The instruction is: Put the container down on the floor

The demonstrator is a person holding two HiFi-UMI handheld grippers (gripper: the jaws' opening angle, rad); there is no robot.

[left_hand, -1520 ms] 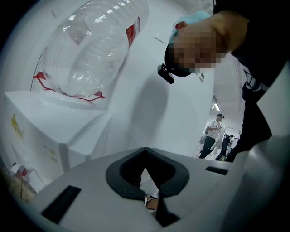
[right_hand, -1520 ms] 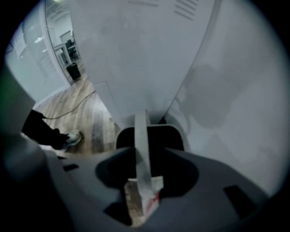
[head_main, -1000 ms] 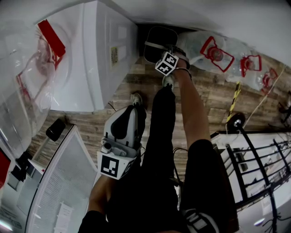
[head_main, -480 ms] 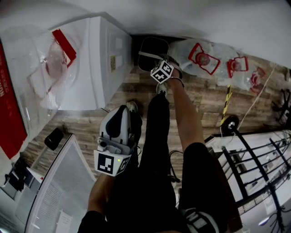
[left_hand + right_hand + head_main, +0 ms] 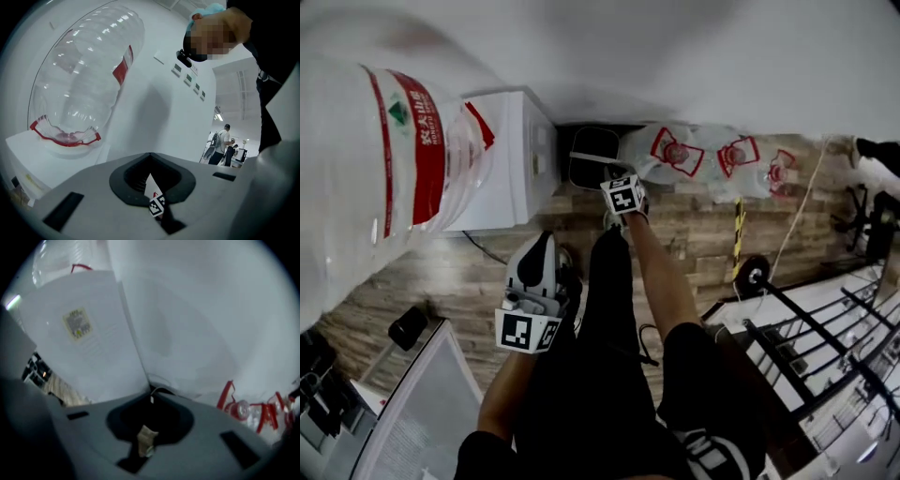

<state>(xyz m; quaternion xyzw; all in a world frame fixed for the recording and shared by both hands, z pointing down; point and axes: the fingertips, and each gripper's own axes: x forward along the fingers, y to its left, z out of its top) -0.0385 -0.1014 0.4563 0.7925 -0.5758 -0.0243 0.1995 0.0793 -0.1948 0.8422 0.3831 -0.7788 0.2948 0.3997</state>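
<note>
Three clear empty water jugs with red handles [image 5: 675, 155] lie on the wood floor against the wall; two of them show in the right gripper view [image 5: 239, 408]. My right gripper [image 5: 598, 155] hangs just left of the nearest jug, pointing steeply down at the corner beside the white dispenser [image 5: 511, 159]. Its jaws [image 5: 150, 427] have just been closing and now meet with nothing between them. My left gripper [image 5: 534, 272] is held near my knee, aimed about level, jaws [image 5: 150, 183] together and holding nothing. A large clear bottle [image 5: 84, 79] sits upside down on the dispenser.
The inverted bottle [image 5: 375, 169] looms close at my left. A black wire rack [image 5: 806, 347] and a wheeled stand [image 5: 753, 275] stand at the right, a white cabinet [image 5: 422, 403] at lower left. A person [image 5: 220, 143] stands far off down the room.
Both grippers have risen from the floor, the right one further, and it has rolled. My head has lifted, so the floor and jugs look smaller and the inverted bottle fills the left.
</note>
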